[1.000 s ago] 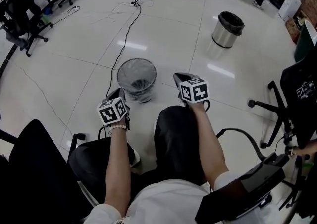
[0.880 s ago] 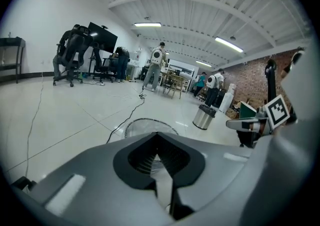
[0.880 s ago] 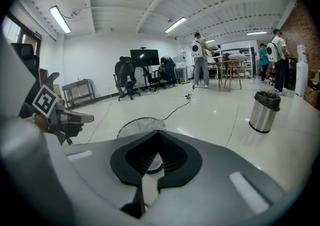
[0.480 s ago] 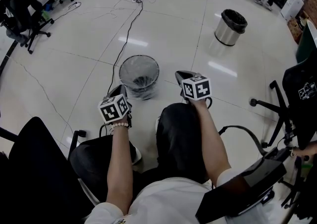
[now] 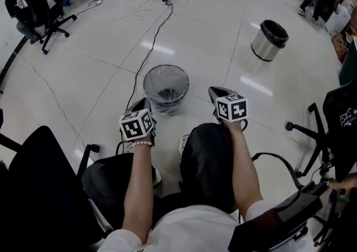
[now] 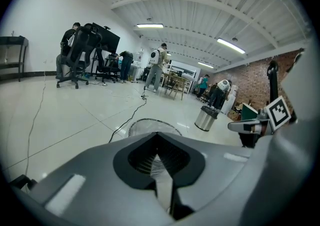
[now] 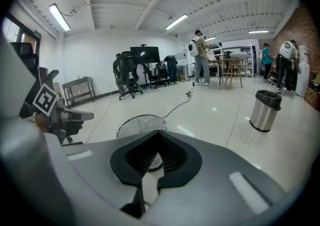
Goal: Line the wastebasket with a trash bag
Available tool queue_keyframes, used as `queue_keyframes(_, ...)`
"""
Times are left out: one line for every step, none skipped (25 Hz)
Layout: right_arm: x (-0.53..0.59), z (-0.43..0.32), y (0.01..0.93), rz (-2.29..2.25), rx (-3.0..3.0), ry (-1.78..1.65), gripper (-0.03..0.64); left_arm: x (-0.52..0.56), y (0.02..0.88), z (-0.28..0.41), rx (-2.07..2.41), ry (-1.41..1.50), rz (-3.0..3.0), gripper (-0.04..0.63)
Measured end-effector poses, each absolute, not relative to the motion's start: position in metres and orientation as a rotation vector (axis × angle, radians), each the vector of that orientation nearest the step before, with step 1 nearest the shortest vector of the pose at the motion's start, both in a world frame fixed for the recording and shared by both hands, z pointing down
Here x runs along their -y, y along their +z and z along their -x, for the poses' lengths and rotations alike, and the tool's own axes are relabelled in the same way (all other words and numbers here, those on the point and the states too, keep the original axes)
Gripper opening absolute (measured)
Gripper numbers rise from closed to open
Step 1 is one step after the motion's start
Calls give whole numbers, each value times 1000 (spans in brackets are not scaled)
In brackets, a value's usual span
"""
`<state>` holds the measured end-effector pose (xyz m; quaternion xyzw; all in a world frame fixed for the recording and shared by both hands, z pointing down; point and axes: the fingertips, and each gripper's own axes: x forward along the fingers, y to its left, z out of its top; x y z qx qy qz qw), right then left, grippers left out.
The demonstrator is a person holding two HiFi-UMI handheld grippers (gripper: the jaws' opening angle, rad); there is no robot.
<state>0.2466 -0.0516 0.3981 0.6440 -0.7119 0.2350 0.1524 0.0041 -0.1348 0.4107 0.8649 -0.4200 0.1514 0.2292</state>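
- the left gripper (image 5: 143, 103) and the right gripper (image 5: 215, 92) are both closed with nothing between the jaws. each is held over the seated person's knees, angled down toward the floor ahead.
- the mesh wastebasket (image 5: 166, 67) stands upright on the floor just ahead of the knees, roughly between the two grippers. whether it has a liner yet cannot be told.
- no trash bag shows in any view, so the first risk is reaching for the basket with nothing to line it.
- the basket looks light. a nudge from a closed gripper could tip it or slide it on the glossy floor.
- a black cable (image 5: 153, 33) runs just beside the basket. a dragged bag or a shifted basket could snag on it.
- the steel bin (image 5: 268, 44), well off to the right, already wears a dark bag and could be mistaken for the target.
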Motion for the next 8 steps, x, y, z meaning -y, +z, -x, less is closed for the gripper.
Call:
queue_keyframes(52, -246, 398, -1846, 2042, 672, 0, 135, 411, -3, 1156, 417, -2380, 12)
queue_keyframes(52, -246, 398, -1844, 2041, 669, 0, 135, 411, -3, 1157, 416, -2380, 12)
queue_keyframes(53, -245, 398, -1841, 2041, 667, 0, 136, 411, -2, 1157, 416, -2379, 12)
queue_keyframes(53, -245, 398, -1839, 2041, 665, 0, 136, 412, -2, 1157, 416, -2379, 12)
queue_keyframes(53, -246, 398, -1839, 2040, 665, 0, 136, 412, -3, 1155, 415, -2379, 12)
queue_keyframes(52, -247, 398, -1840, 2039, 665, 0, 135, 412, -4, 1152, 413, -2380, 12)
queue_keyframes(52, -248, 399, -1841, 2037, 664, 0, 135, 413, -5, 1148, 410, -2380, 12)
queue_keyframes(51, -250, 399, -1843, 2035, 663, 0, 135, 413, -7, 1143, 406, -2381, 12)
